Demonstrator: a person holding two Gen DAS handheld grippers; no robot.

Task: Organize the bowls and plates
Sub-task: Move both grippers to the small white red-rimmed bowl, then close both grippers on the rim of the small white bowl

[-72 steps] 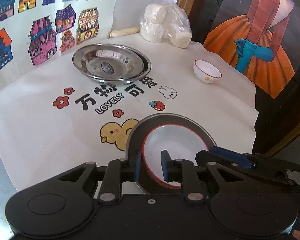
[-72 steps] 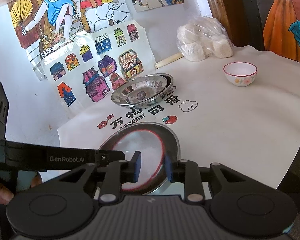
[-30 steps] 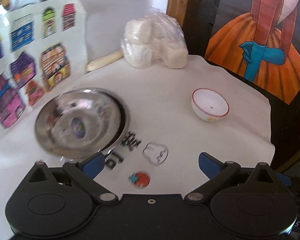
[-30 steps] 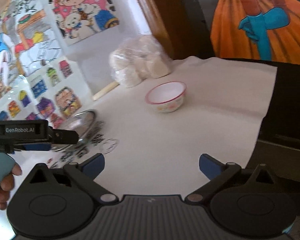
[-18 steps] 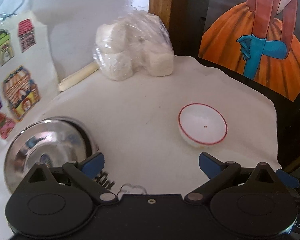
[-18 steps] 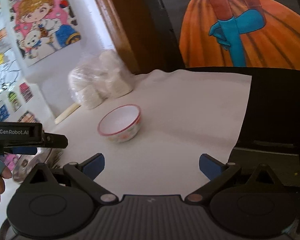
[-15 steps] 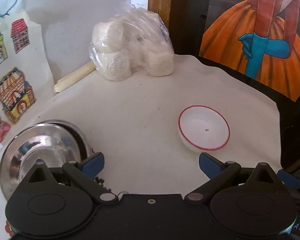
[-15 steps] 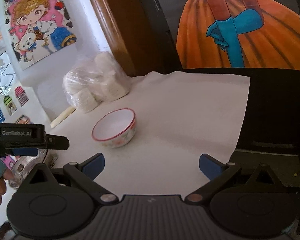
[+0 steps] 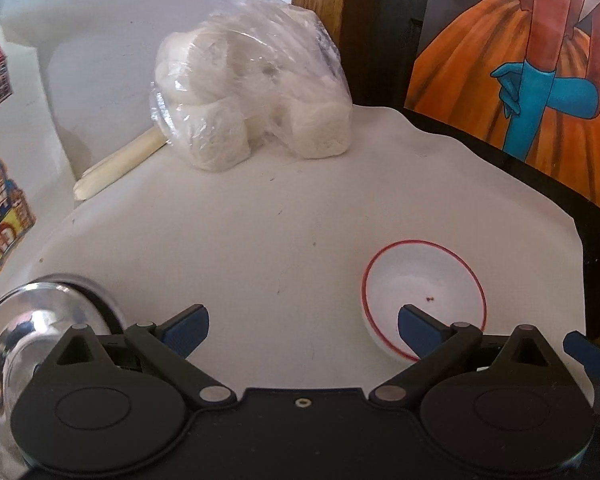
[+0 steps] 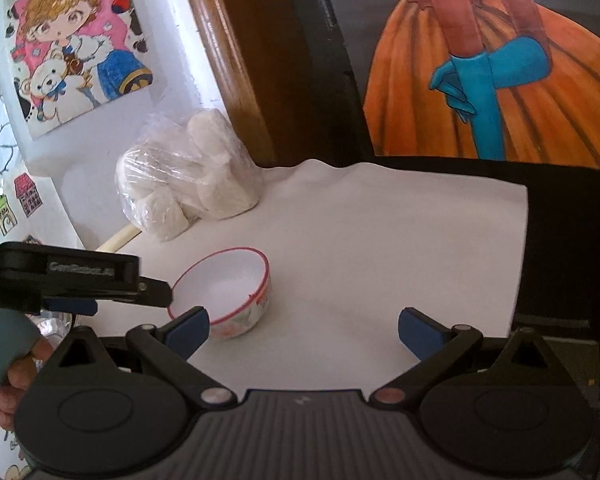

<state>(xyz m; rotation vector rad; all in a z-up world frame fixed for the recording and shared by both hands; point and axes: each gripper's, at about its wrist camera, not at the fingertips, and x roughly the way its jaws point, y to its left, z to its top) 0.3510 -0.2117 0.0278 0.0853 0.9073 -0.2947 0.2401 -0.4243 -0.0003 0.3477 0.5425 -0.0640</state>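
Note:
A small white bowl with a red rim (image 9: 424,280) stands on the white cloth near the table's right edge. My left gripper (image 9: 302,326) is open just short of it, and its right fingertip (image 9: 416,326) overlaps the bowl's near side in the view. In the right wrist view the same bowl (image 10: 228,284) sits low and left, partly behind my left fingertip (image 10: 188,328). My right gripper (image 10: 304,328) is open with only bare cloth between its fingers. The left gripper (image 10: 152,294) reaches in from the left, its tip at the bowl's rim. Stacked steel plates (image 9: 40,320) lie at the lower left.
A clear bag of white lumps (image 9: 252,96) and a pale stick (image 9: 120,164) lie against the back wall. The cloth-covered table (image 9: 540,216) ends close to the bowl's right, with a dark drop and an orange-dress picture (image 9: 540,60) beyond. A hand (image 10: 12,384) holds the left tool.
Both grippers were shut on a red-rimmed dish 2.4 s ago; both are open now and have swung right. The small bowl has come much closer to both.

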